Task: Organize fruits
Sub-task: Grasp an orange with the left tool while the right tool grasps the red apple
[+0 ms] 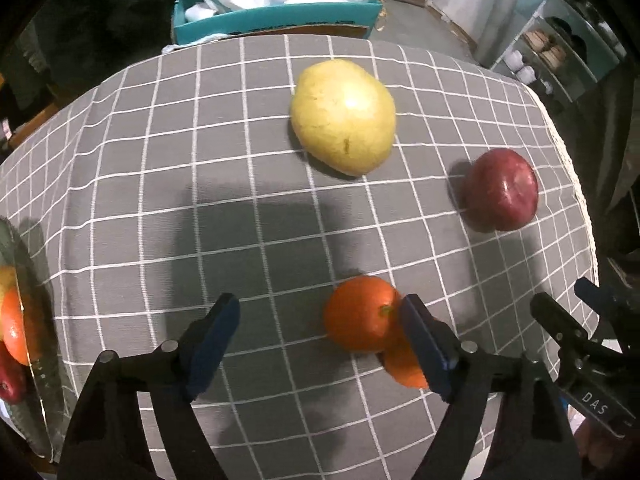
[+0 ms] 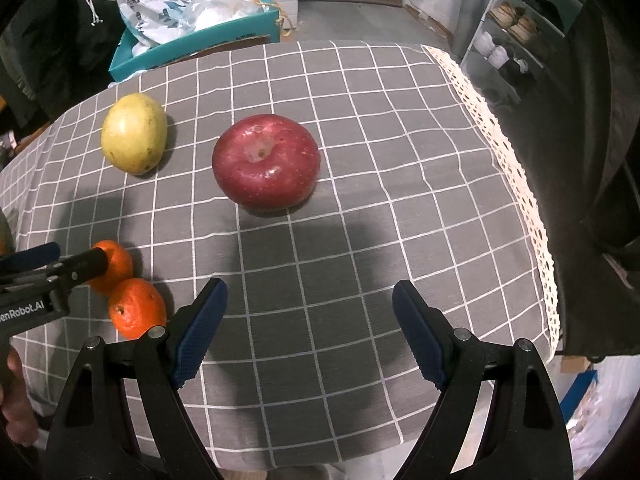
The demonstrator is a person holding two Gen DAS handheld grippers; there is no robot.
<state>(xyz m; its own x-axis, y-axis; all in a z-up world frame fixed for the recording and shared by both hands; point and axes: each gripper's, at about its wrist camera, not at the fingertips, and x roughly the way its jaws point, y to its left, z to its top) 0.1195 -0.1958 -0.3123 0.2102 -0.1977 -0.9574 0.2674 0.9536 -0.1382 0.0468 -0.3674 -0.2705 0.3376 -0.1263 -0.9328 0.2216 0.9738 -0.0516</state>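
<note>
Left wrist view: left gripper [image 1: 320, 334] points down at the worktop [image 1: 160, 200], which is covered in grey checked cloth. Jaws apart, nothing pressed between the pads. One orange [image 1: 358, 312] lies between them, against the right-hand finger; a second orange [image 1: 404, 364] is partly hidden behind that finger. Yellow mango [image 1: 343, 116] lies further off, red apple [image 1: 502, 190] to the right. At the left edge, a glass dish [image 1: 40, 380] holds more fruit. Right gripper [image 1: 568, 316] shows at the lower right.

Right wrist view: right gripper [image 2: 310, 316] jaws wide apart over bare cloth, holding nothing. Apple [image 2: 266, 162] sits beyond the jaws, apart from them. Mango [image 2: 134, 139] upper left. Both oranges [image 2: 138, 314] lower left, touching each other, with the left gripper [image 2: 52, 264] at them. Teal box [image 2: 192, 48] with bags stands behind the worktop.
</note>
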